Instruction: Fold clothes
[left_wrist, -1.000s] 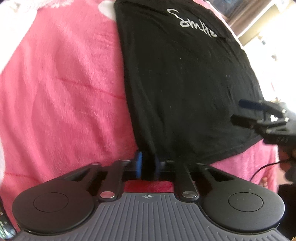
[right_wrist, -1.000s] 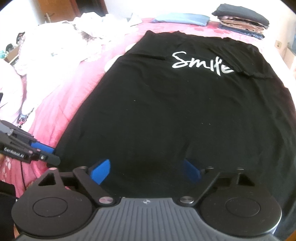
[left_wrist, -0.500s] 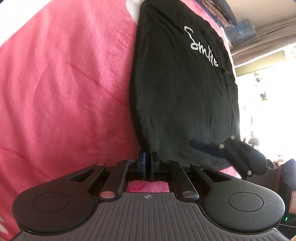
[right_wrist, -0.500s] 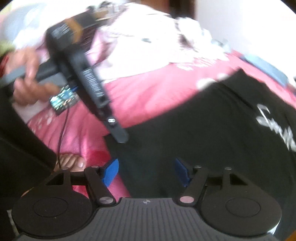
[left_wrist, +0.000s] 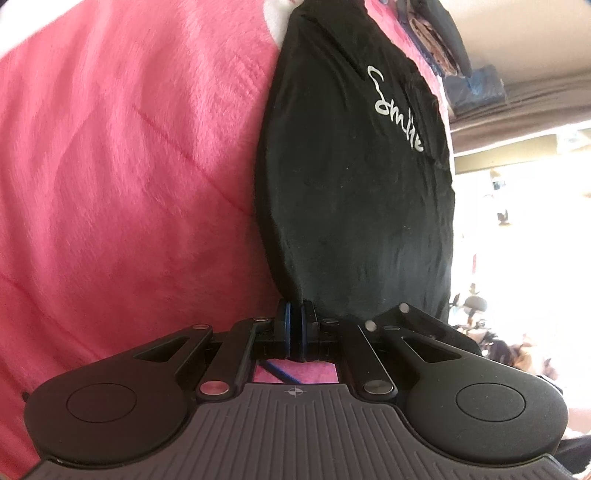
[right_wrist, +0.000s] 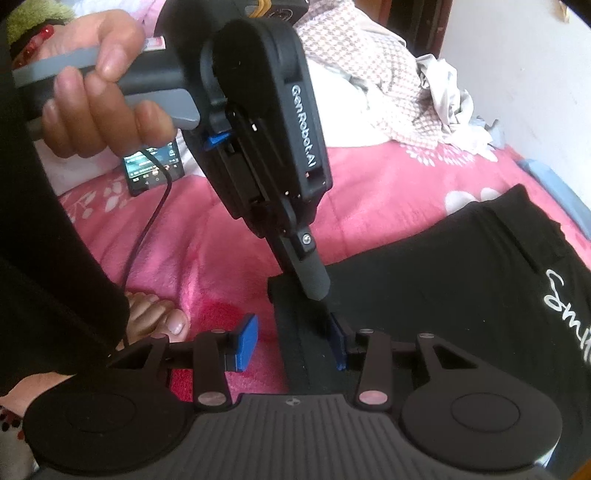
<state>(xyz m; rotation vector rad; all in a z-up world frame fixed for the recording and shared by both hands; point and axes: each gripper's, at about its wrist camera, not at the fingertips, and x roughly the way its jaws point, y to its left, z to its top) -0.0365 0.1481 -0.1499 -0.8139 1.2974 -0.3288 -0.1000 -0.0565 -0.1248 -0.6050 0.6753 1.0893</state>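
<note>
A black T-shirt (left_wrist: 351, 203) with white "Smile" lettering lies flat on a pink blanket (left_wrist: 129, 184). My left gripper (left_wrist: 295, 314) is shut on the shirt's near hem corner. In the right wrist view a hand holds that left gripper (right_wrist: 314, 288), which points down onto the same corner of the T-shirt (right_wrist: 461, 295). My right gripper (right_wrist: 293, 343) sits just below it, its jaws closing. The hem strip lies between the blue pads (right_wrist: 247, 343). The right pad touches the cloth, while the left pad stands apart over the pink blanket (right_wrist: 221, 266).
A phone (right_wrist: 153, 171) with a lit screen and its cable (right_wrist: 147, 229) lie on the blanket to the left. A person's toes (right_wrist: 159, 317) show beside the right gripper. Loose clothes (right_wrist: 406, 92) are heaped at the back, and folded clothes (left_wrist: 436, 37) are stacked beyond the shirt.
My right gripper has swung left from the middle of the hem to the corner held by the left gripper, and its jaws have narrowed. The left gripper has rolled and stays shut.
</note>
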